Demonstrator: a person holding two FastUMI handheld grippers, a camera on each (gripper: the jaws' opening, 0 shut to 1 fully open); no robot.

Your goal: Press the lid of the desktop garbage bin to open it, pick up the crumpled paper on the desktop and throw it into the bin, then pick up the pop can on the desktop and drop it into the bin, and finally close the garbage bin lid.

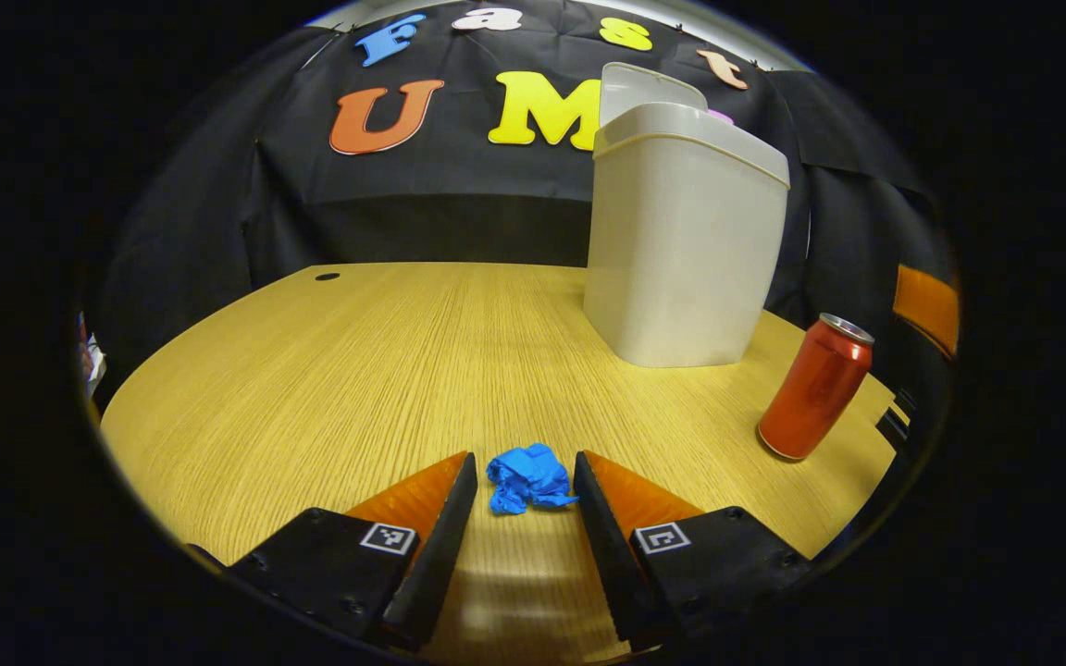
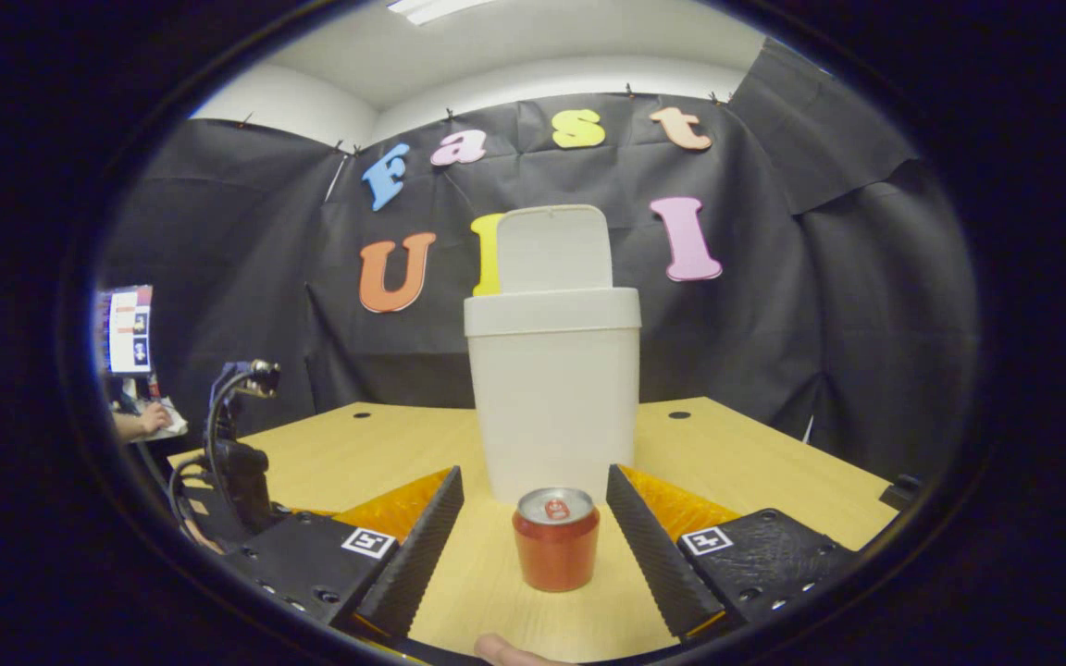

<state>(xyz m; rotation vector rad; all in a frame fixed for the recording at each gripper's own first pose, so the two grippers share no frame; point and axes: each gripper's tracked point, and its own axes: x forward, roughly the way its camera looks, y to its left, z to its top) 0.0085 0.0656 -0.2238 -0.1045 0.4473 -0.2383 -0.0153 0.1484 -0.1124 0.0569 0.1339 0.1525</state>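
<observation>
A blue crumpled paper (image 1: 527, 477) lies on the wooden desk (image 1: 329, 370), right between the tips of my left gripper (image 1: 526, 472), which is open around it without touching. The white garbage bin (image 1: 686, 236) stands at the back right with its lid (image 1: 649, 88) flipped up. A red pop can (image 1: 815, 386) stands upright to the bin's right. In the right gripper view, the pop can (image 2: 556, 538) stands between the spread fingers of my open right gripper (image 2: 533, 504), in front of the bin (image 2: 555, 388) with its raised lid (image 2: 554, 248).
Another gripper device with cables (image 2: 235, 453) and a person's hand (image 2: 140, 423) appear at the far left of the right gripper view. The desk has small round holes (image 1: 328, 276) near its back edge. A fingertip (image 2: 505, 653) shows at the bottom edge.
</observation>
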